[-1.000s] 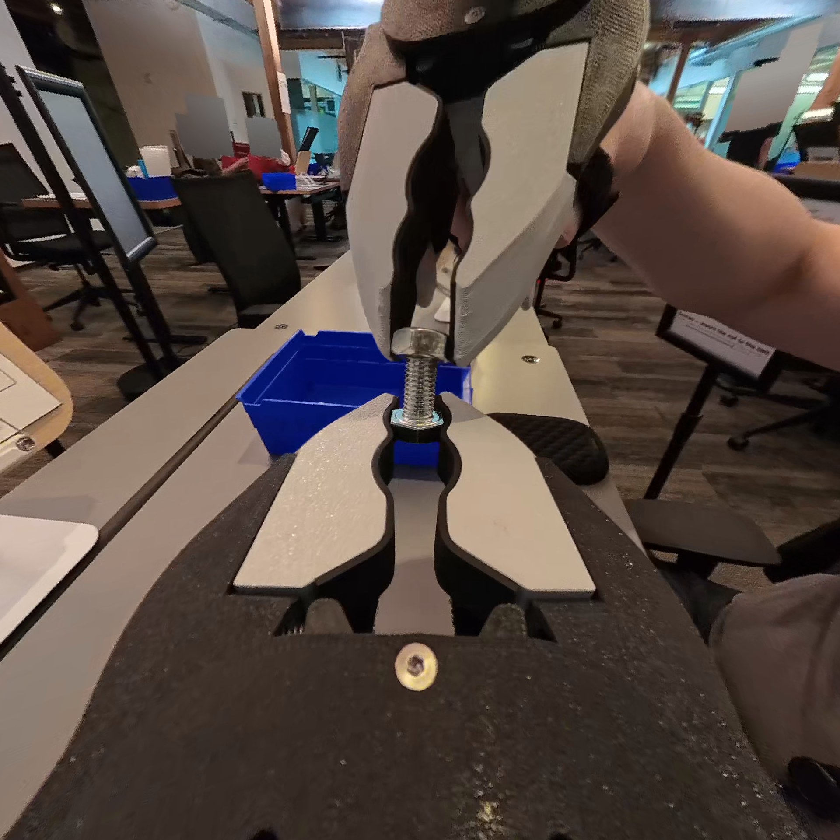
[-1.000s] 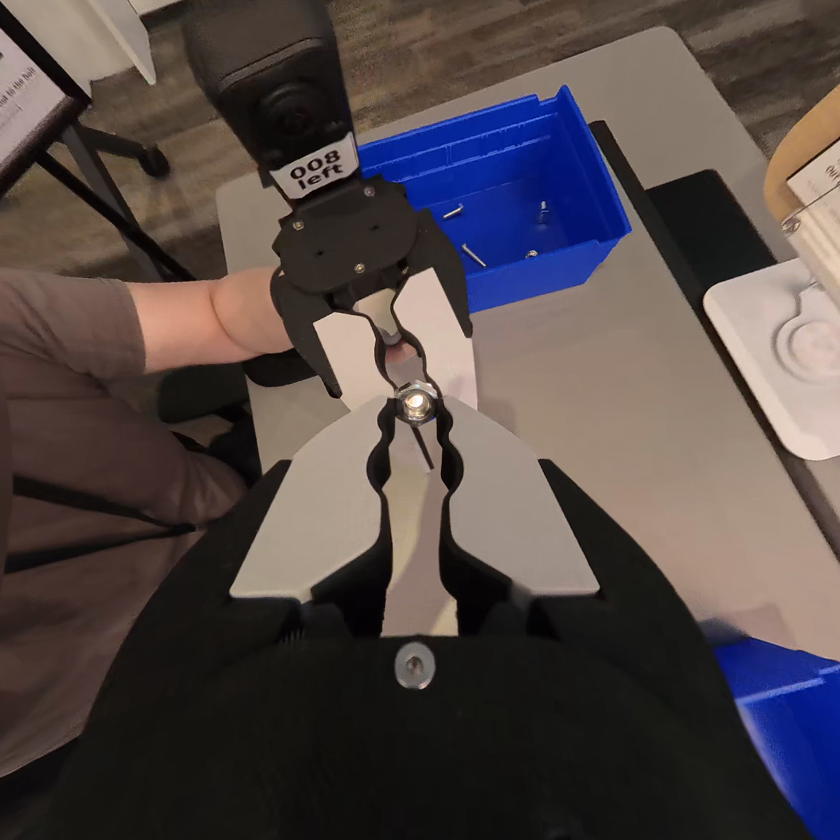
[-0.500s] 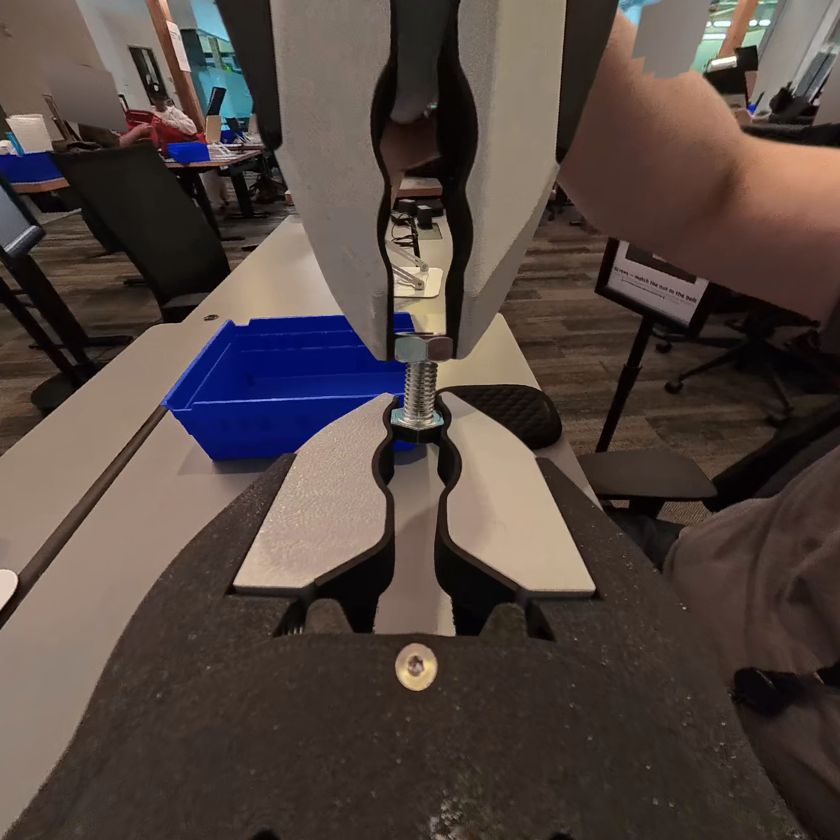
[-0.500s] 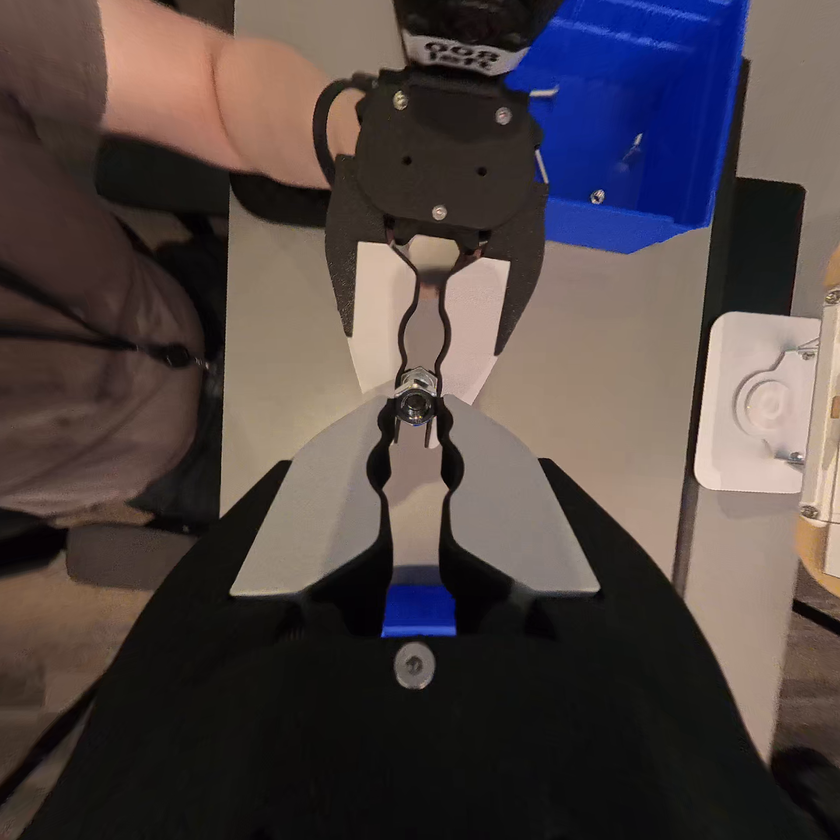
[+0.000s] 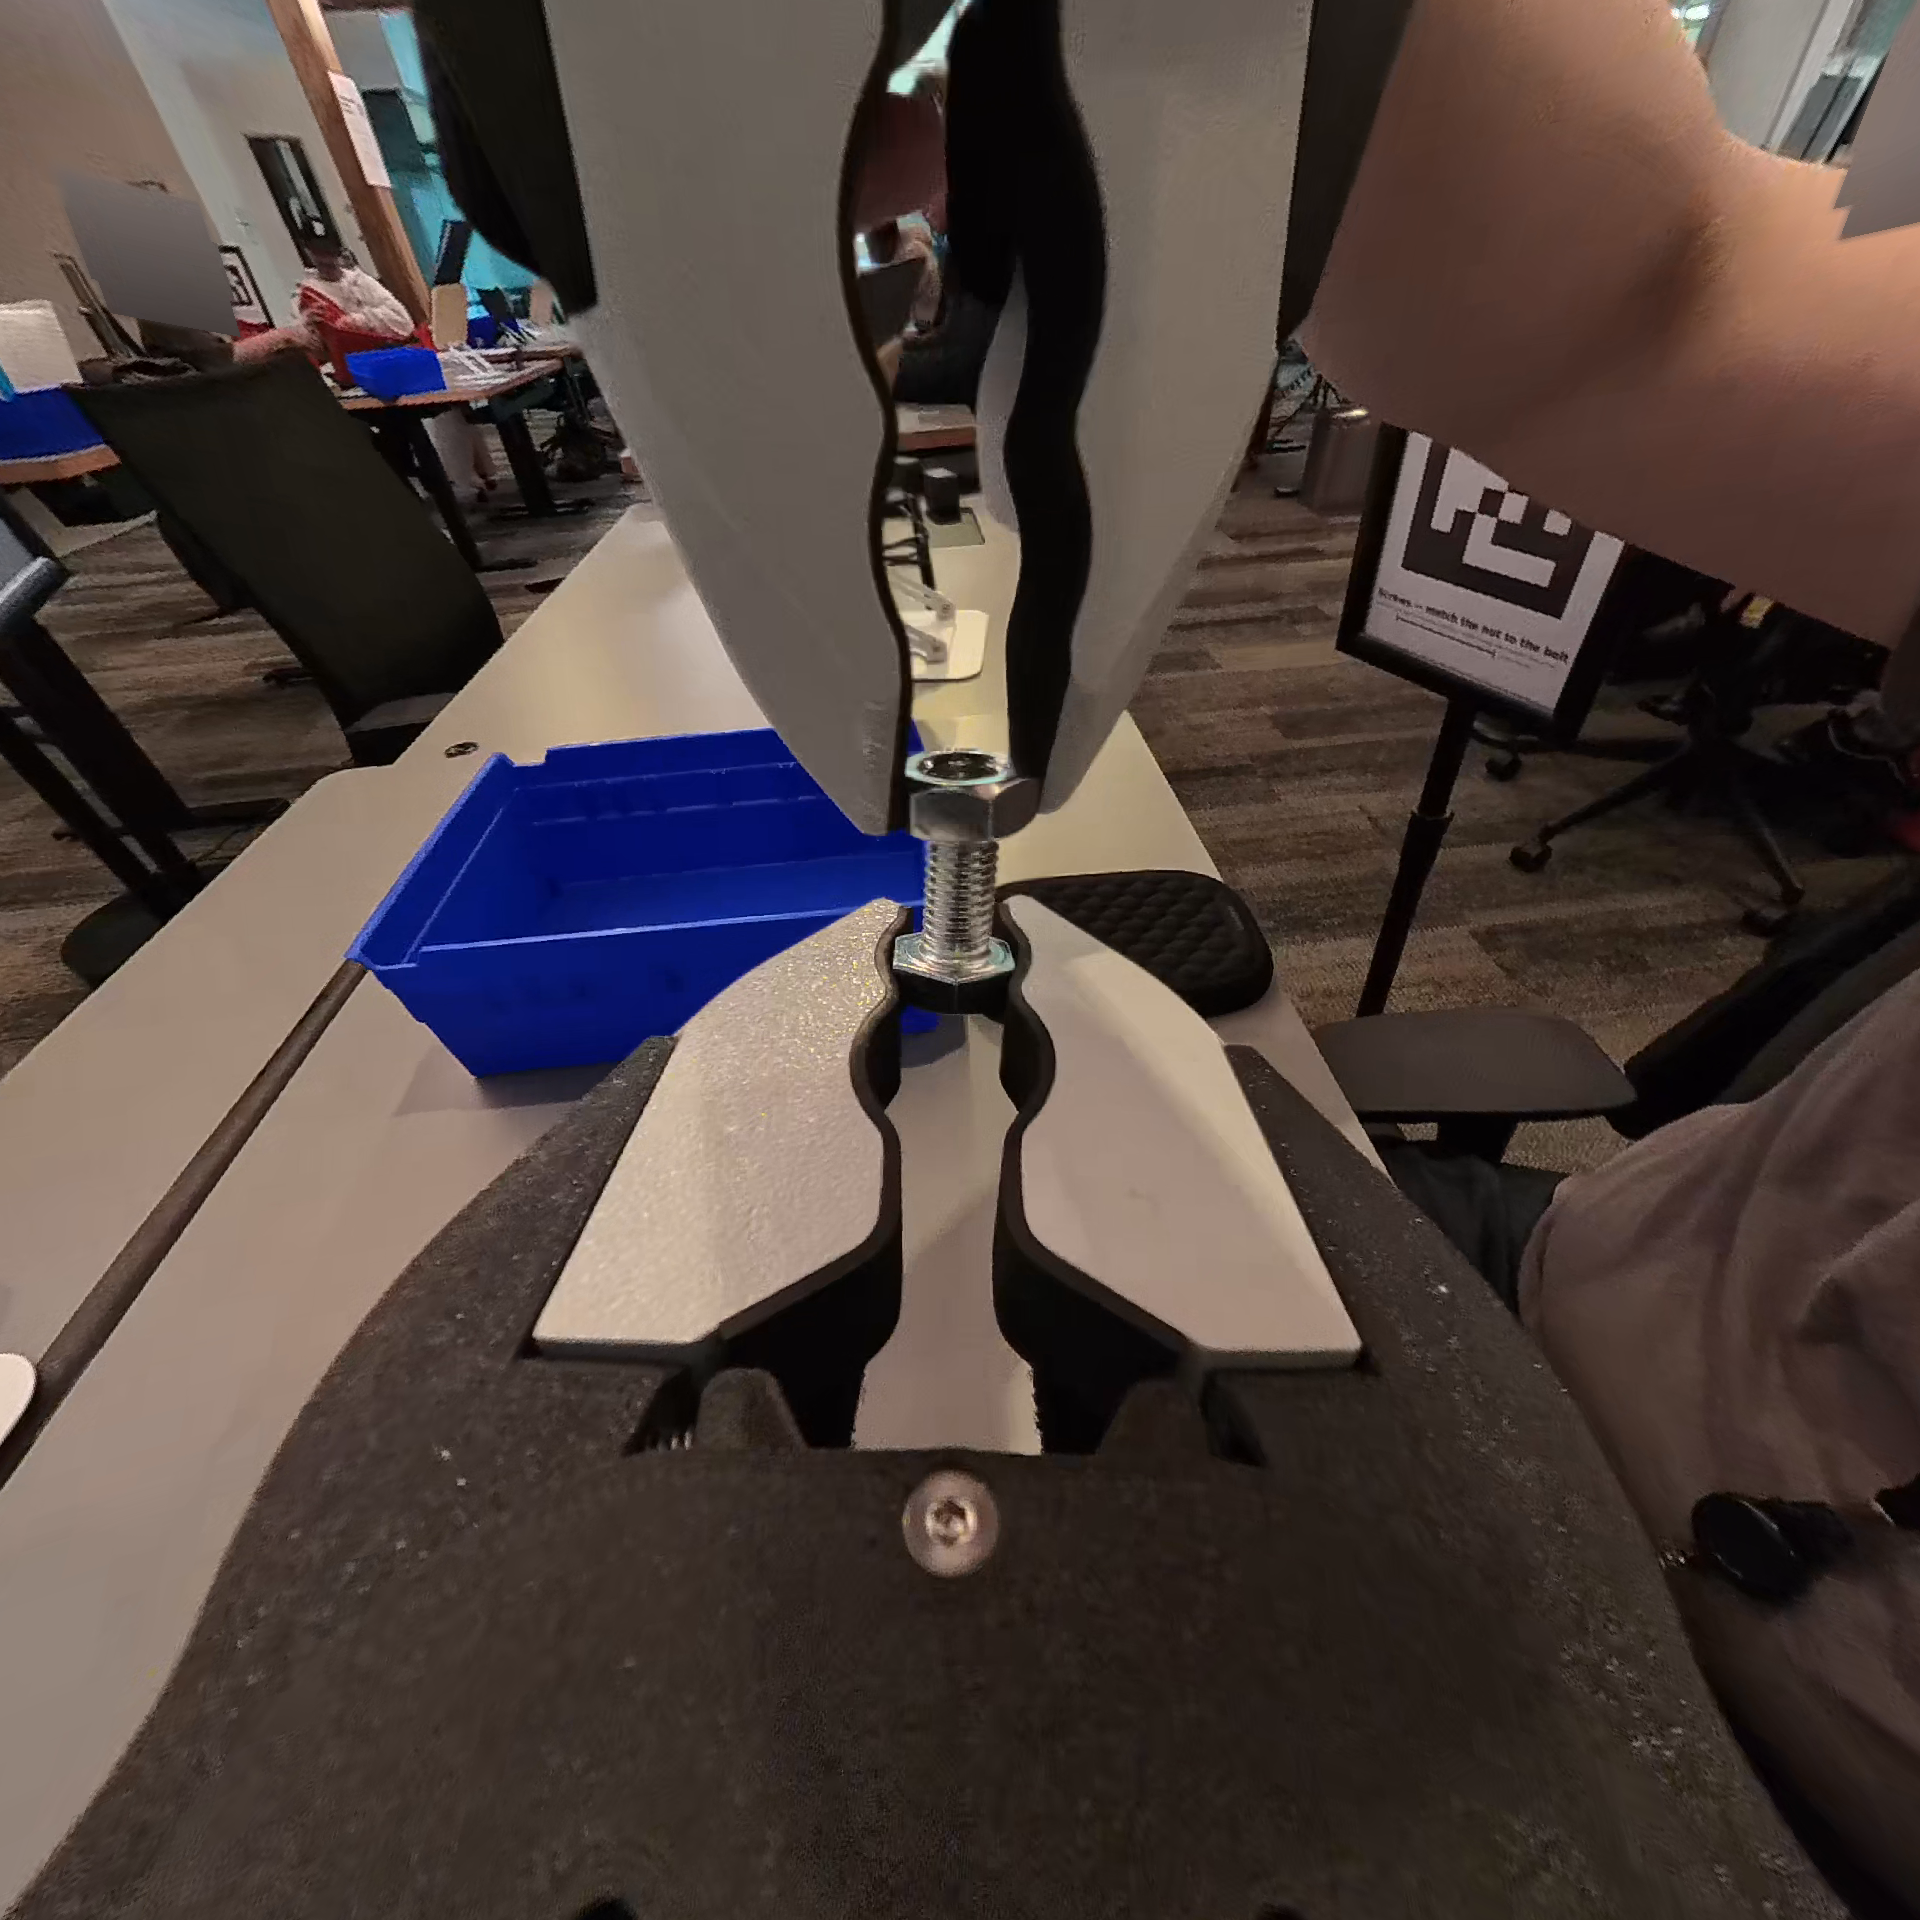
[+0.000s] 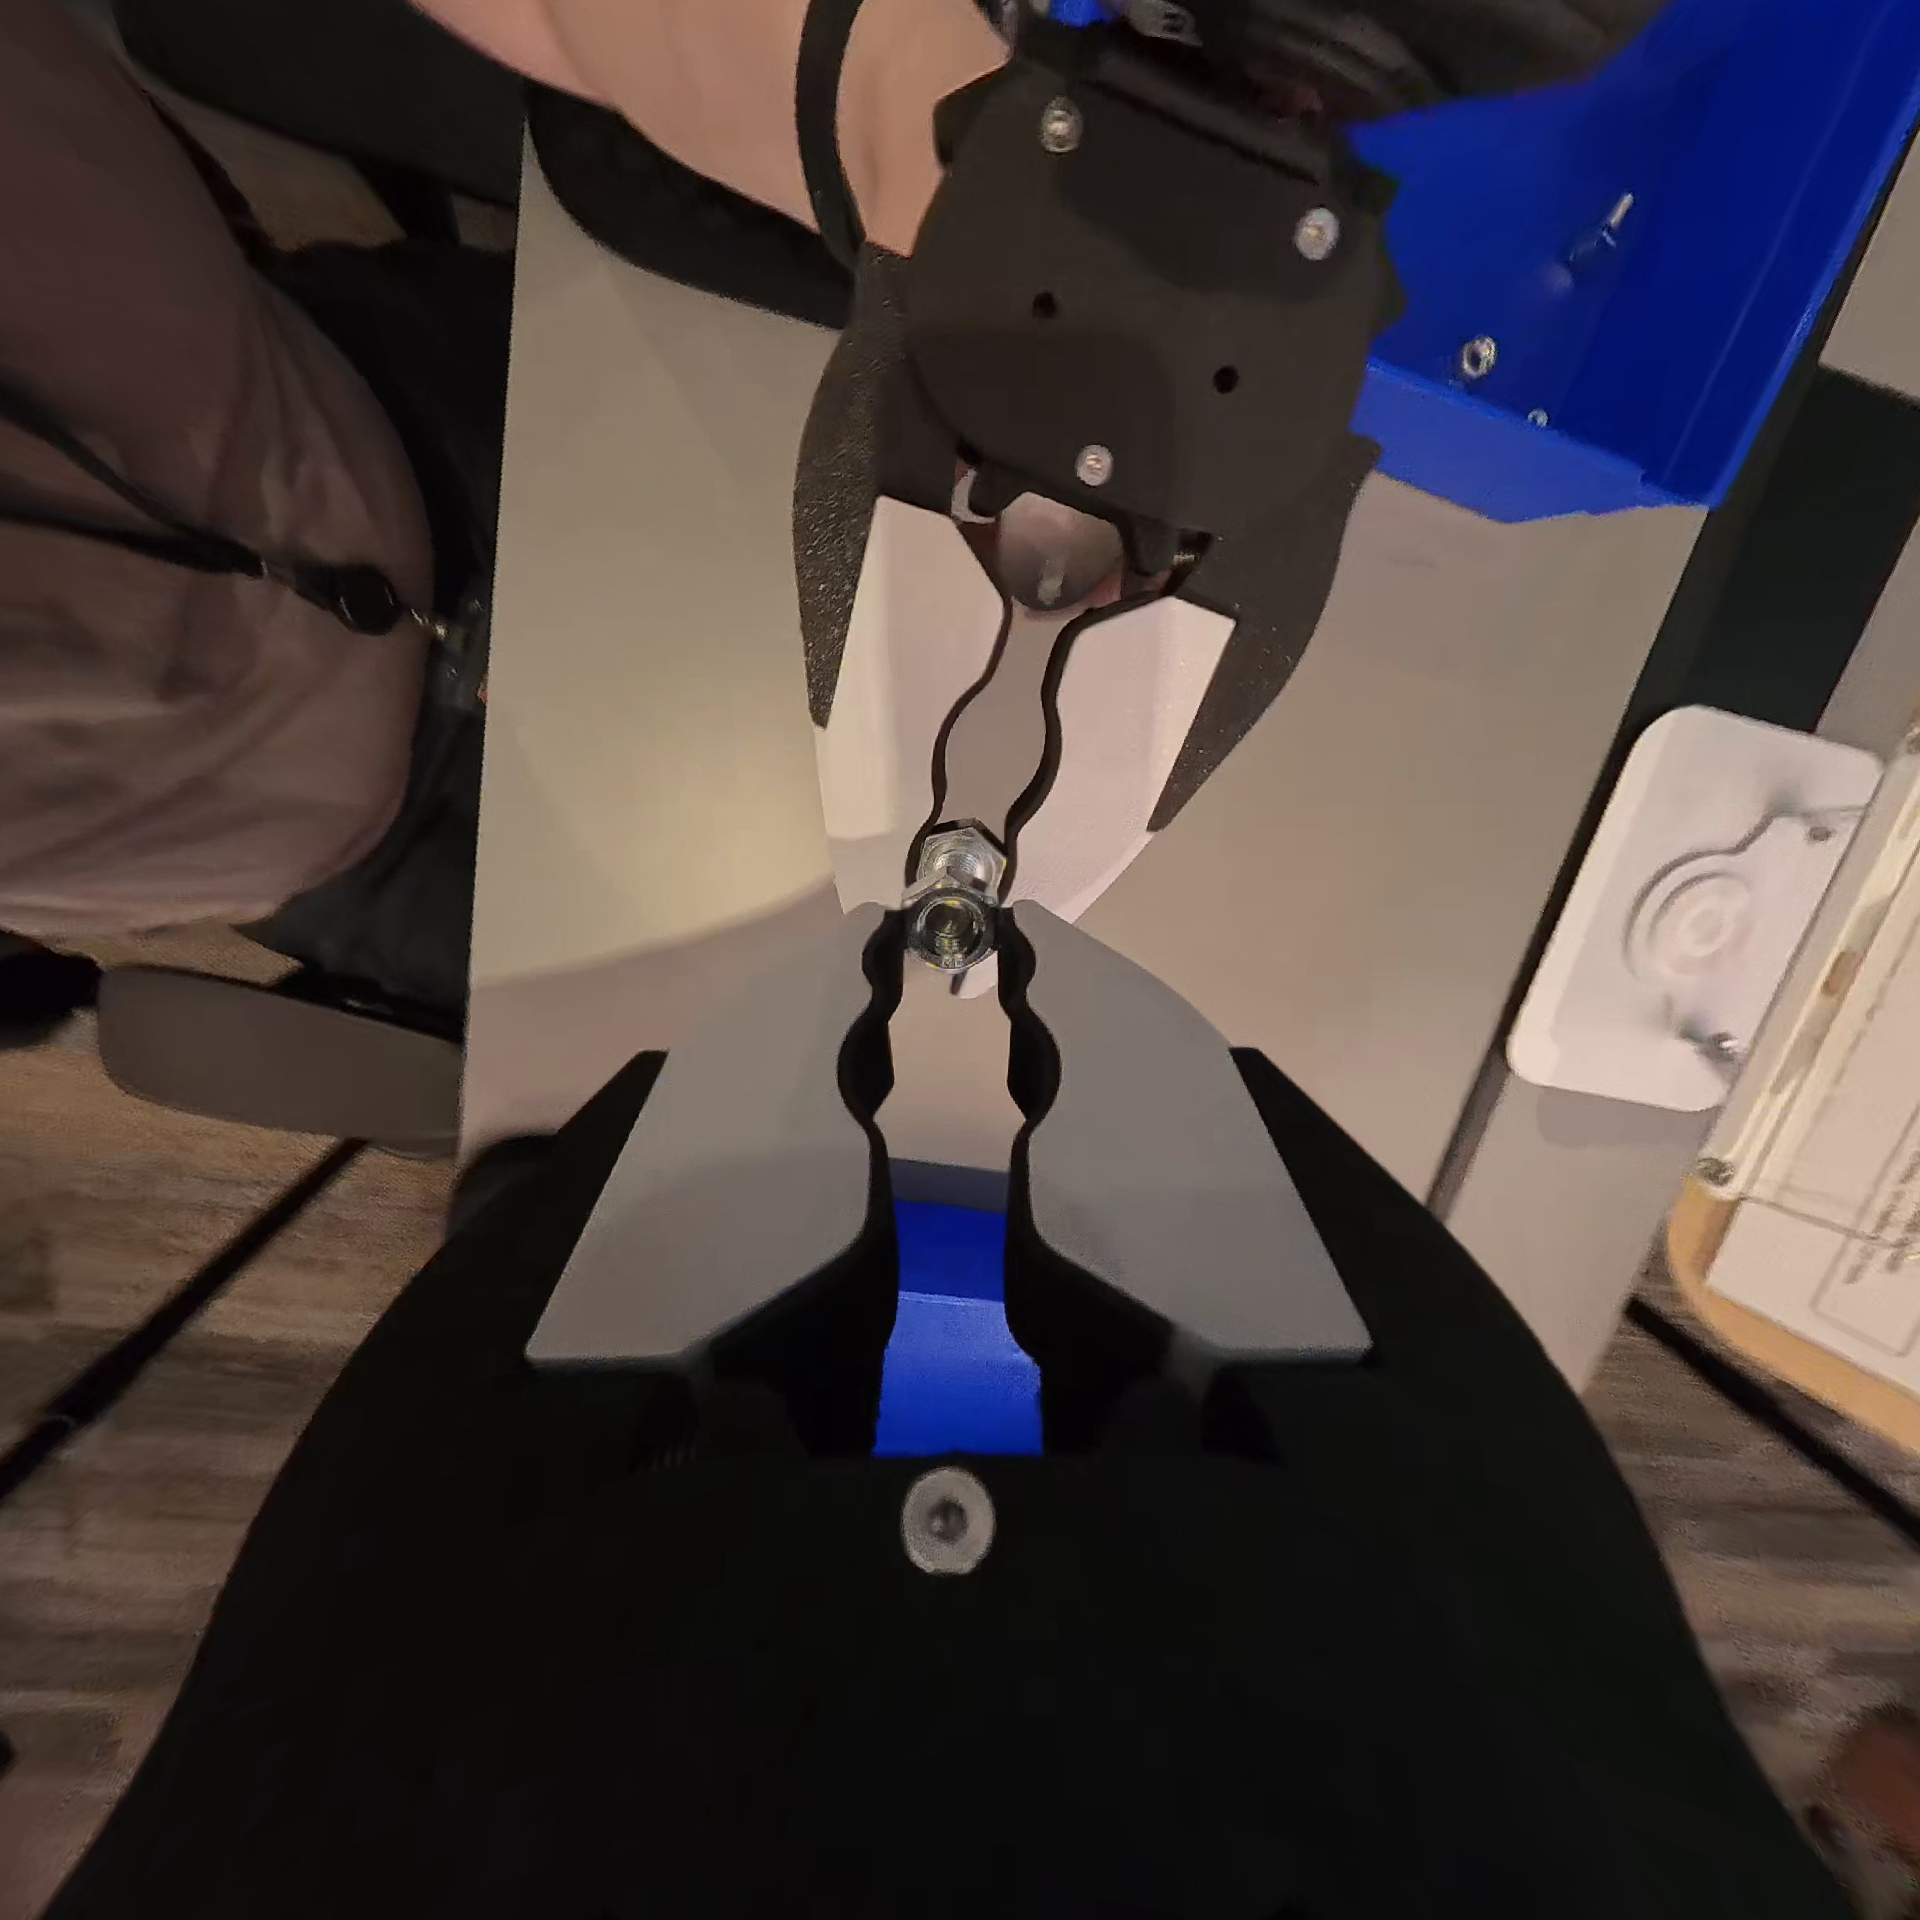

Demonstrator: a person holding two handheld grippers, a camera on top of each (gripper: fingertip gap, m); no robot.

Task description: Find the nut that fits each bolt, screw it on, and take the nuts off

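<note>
Silver-grey fingers of the left claw (image 5: 951, 961) sit nearly pressed together in the left wrist view, pinching a bright hexagonal steel nut (image 5: 952, 954) at their tips. A shiny threaded steel bolt (image 5: 960, 854) stands upright out of that nut, its hex head uppermost, held above the pale grey counter (image 5: 208, 1049). From above, the right claw (image 5: 961, 795) comes straight down — its pale fingers narrowed onto the bolt head. A blue plastic bin (image 5: 634, 904) rests on the counter just behind and to the left.

Seen from the right wrist view, the right claw (image 6: 948, 928) looks down the bolt (image 6: 948, 925) end-on, tips clamped on either side of its head. Just beyond, the left claw (image 6: 956, 862) grips the nut (image 6: 954, 858) on the shank — the threads between are mostly hidden. The blue bin (image 6: 1621, 343) lies at upper right with a few small fasteners inside; a second blue shape shows between the finger bases.
</note>
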